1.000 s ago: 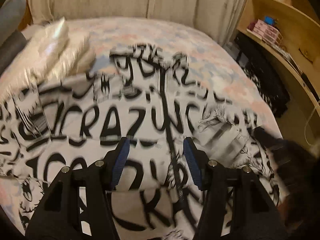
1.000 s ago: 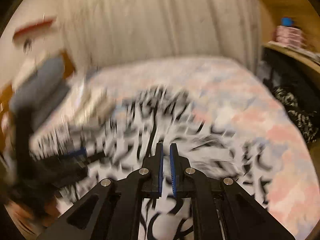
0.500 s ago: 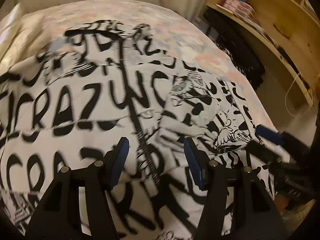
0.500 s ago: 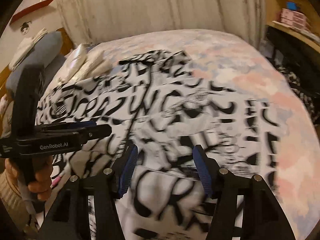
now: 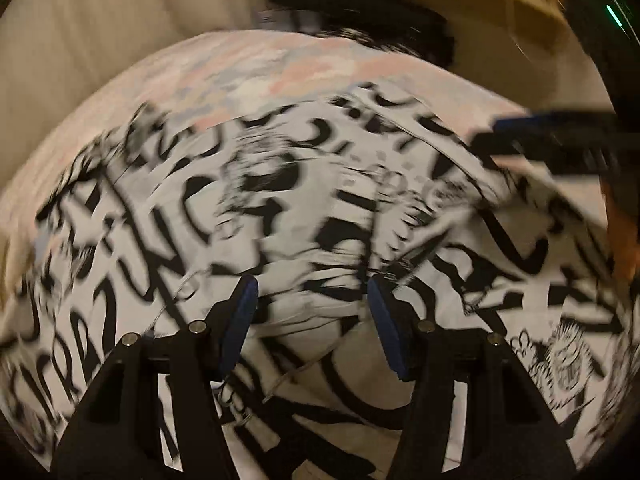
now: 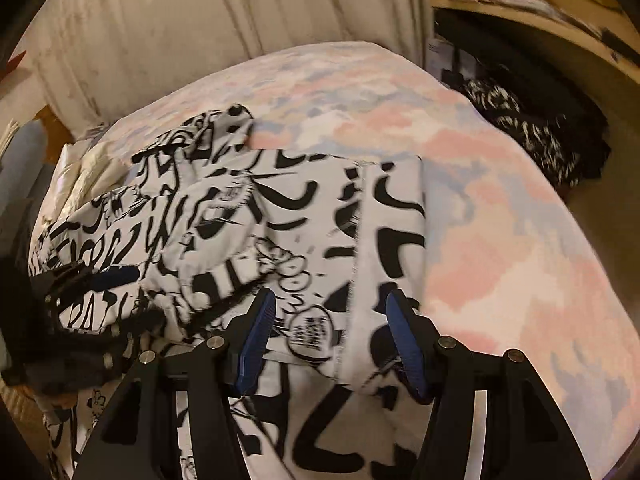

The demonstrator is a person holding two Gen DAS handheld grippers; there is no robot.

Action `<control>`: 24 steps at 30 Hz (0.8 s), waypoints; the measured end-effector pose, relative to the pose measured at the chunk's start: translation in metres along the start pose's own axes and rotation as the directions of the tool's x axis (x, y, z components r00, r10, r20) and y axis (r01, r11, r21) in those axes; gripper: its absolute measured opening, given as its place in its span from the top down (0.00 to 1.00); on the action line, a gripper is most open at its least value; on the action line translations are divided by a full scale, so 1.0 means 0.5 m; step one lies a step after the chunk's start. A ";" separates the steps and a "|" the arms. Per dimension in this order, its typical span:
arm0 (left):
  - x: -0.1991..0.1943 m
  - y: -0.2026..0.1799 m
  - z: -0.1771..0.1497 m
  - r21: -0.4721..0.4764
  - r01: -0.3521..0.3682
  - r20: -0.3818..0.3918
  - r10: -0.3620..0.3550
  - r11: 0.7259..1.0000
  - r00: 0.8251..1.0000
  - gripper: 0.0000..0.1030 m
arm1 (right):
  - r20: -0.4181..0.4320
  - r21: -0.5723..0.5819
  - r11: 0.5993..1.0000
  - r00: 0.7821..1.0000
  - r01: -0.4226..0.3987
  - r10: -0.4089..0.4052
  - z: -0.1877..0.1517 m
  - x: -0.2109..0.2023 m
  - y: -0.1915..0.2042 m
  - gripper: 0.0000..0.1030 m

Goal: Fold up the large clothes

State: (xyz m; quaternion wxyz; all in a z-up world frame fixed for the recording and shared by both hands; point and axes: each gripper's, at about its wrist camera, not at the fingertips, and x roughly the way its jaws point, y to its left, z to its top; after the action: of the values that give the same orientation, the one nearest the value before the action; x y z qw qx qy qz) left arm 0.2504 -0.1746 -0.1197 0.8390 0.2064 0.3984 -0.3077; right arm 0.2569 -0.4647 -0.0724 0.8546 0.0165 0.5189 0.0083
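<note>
A large white garment with black lettering [image 5: 280, 200] lies spread on the bed, blurred in the left wrist view. My left gripper [image 5: 312, 300] hovers close over it, jaws apart, with only flat cloth below. In the right wrist view one side of the garment [image 6: 280, 208] lies folded inward, with a straight edge on the right. My right gripper [image 6: 330, 320] stands open just above that folded edge and grips nothing. Each gripper shows in the other's view: the right gripper [image 5: 540, 136] at upper right, the left gripper [image 6: 100, 280] at far left.
The bed's pink and blue cover [image 6: 500, 220] is bare to the right of the garment. A pale curtain [image 6: 200, 20] hangs behind the bed. A wooden shelf [image 6: 540, 20] stands at the right with a dark patterned pile [image 6: 540, 132] beneath it. Pale bedding [image 6: 88, 168] lies at the left.
The right gripper's jaws went from shut to open. Both grippers swept sideways over the garment toward its right side, and the left one rolled.
</note>
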 end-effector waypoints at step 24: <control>0.009 0.046 0.100 -0.196 -0.183 0.005 0.187 0.963 0.982 0.86 | 0.024 0.043 0.999 1.000 0.005 -0.006 -0.015 0.022 -0.024 0.44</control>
State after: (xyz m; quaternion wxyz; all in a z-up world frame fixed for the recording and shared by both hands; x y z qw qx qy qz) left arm 0.2957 -0.1890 -0.0911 0.8848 0.1559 0.3958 -0.1900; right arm 0.2555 -0.4761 -0.0861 0.8604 0.0337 0.5086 -0.0056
